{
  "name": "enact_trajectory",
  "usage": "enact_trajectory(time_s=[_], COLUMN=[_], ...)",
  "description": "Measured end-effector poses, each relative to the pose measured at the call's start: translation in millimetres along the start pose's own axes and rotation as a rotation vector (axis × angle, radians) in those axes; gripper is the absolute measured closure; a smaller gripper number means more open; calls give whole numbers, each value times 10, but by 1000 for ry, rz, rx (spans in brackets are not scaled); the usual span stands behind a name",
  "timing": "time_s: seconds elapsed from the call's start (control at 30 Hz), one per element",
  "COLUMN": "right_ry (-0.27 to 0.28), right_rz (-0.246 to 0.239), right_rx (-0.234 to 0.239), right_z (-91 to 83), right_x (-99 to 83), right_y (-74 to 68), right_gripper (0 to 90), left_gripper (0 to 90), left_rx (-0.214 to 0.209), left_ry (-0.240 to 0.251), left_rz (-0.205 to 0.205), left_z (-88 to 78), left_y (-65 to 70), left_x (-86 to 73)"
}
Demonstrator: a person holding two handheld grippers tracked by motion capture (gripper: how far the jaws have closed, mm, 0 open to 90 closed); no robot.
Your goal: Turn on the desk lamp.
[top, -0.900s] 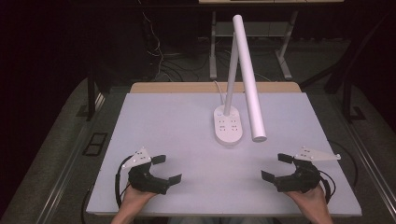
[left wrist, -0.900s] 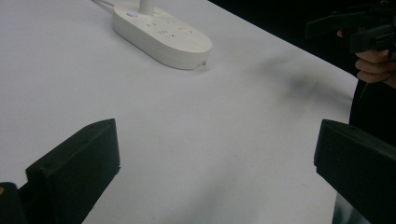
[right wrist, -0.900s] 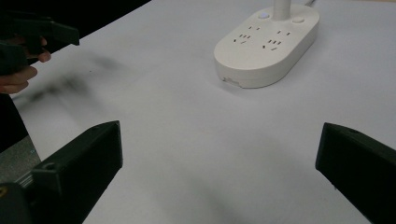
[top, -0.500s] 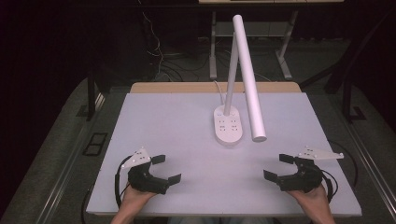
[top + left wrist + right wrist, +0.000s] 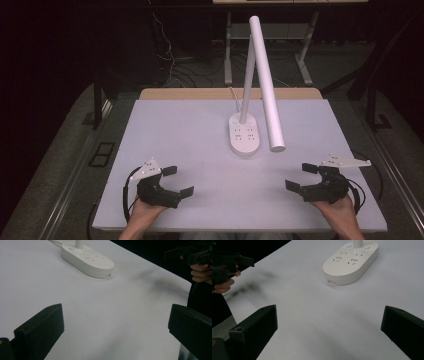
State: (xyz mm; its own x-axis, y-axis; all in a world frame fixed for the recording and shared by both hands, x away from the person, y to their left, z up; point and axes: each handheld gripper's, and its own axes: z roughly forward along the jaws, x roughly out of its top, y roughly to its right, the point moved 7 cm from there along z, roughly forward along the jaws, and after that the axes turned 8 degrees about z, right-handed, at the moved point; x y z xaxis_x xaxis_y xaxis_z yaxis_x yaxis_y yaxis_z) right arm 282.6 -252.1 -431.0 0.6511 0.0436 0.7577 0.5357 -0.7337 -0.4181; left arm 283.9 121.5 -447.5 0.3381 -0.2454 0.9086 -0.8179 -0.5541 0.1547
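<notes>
Two grippers, one per hand, both at the near edge of the bench. Left gripper: fingers spread wide, nothing between them, only bare bench surface seen between the two black pads in the left gripper view. Right gripper: fingers likewise spread wide and empty; in the right gripper view the bench shows between them. Each gripper carries one grey three-cornered plate and one trailing cable. Two hands visible at the bottom edge in the high view, left hand and right hand.

One desk lamp, white, standing past the middle of the bench, well apart from both grippers and roughly between them, nearer the right one. Its oval base sits flat on the bench and carries four socket groups, counted in the right gripper view. One upright stem, one long tubular head angled down toward the near right. One white cord leaves the base toward the far edge.

Surface: pale, matte, uniform sheet over a wooden top showing at the far edge. Room: dark; grey floor beside the bench, loose cables and metal frame legs behind.
</notes>
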Motion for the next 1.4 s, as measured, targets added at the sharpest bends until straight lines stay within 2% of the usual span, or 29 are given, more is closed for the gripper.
enact_trajectory(time_s=[0.37,0.43,0.53,0.8,1.07,1.4], right_ry=[-22,-22,-26,-42,-62,-82], right_rz=[-3,-18,-11,-39,-52,-64], right_rx=[16,11,13,13,8,-6], right_z=[-1,11,24,141,246,389], right_x=[178,218,254,446,520,646], right_y=[-10,-2,-3,-39,-69,-28], right_gripper=[3,3,3,3,3,4], left_gripper=[0,0,0,0,0,0], left_rx=[12,12,10,10,8,6], left_ry=[6,6,5,6,4,5], left_rz=[-7,-7,-8,-6,-7,-8], left_z=[-16,-17,-15,-19,-24,-15], left_y=[-13,-15,-13,-13,-16,-12], left_x=[0,-1,-1,-1,-3,-2])
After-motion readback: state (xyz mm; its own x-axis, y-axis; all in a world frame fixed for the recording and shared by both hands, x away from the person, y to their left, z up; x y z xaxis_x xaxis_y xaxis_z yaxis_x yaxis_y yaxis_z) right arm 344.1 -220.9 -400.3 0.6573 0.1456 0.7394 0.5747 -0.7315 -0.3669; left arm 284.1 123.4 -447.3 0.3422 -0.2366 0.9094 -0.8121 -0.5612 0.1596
